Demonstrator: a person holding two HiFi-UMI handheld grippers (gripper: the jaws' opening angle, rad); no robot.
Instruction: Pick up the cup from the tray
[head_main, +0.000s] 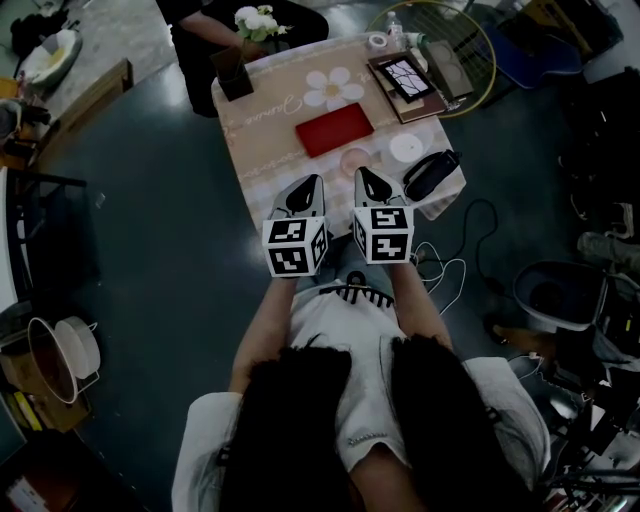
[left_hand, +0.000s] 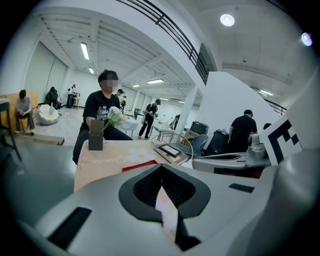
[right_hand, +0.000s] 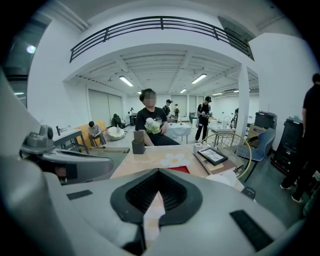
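Left tongs (head_main: 312, 186) and right tongs (head_main: 364, 178) both closed, empty, right tips partly covering dim pale cup (head_main: 353, 157) beside red tray (head_main: 334, 130) on bench (head_main: 262, 150)

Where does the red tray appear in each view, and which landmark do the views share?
Head view: red tray, upper centre.
Left gripper view: a thin red strip, just below centre.
Right gripper view: a small red corner, below centre, slightly right.
Shared landmark: the dark flower holder.

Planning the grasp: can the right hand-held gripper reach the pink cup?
Probably yes: the cup sits just ahead of the right hand-held gripper, nothing between; its shut jaws must open first.
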